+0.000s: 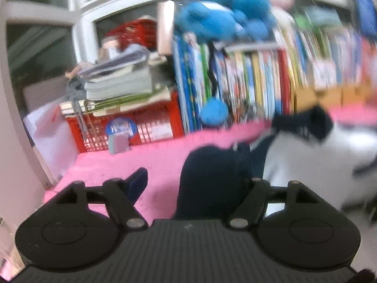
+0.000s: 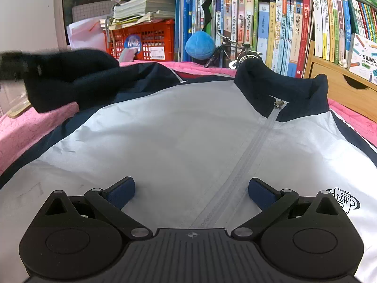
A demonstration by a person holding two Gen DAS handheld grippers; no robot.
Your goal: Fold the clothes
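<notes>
Jacket point(image 2: 165, 136), zipped, lies front-up on the pink cover point(image 2: 26, 132), collar toward the bookshelf point(image 2: 271, 30), spread flat for folding. Its navy sleeve point(image 2: 77, 75) is raised over the chest; the blurred left view suggests the left gripper point(image 1: 195, 184) carries it, though its fingers stand apart. The right gripper point(image 2: 190, 191) hovers above the zipper point(image 2: 238, 172), fingers spread, grasping nothing.

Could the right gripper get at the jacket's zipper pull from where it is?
Probably yes. The right gripper is open over the jacket, and the zipper pull lies ahead at the collar with only flat fabric between.
</notes>
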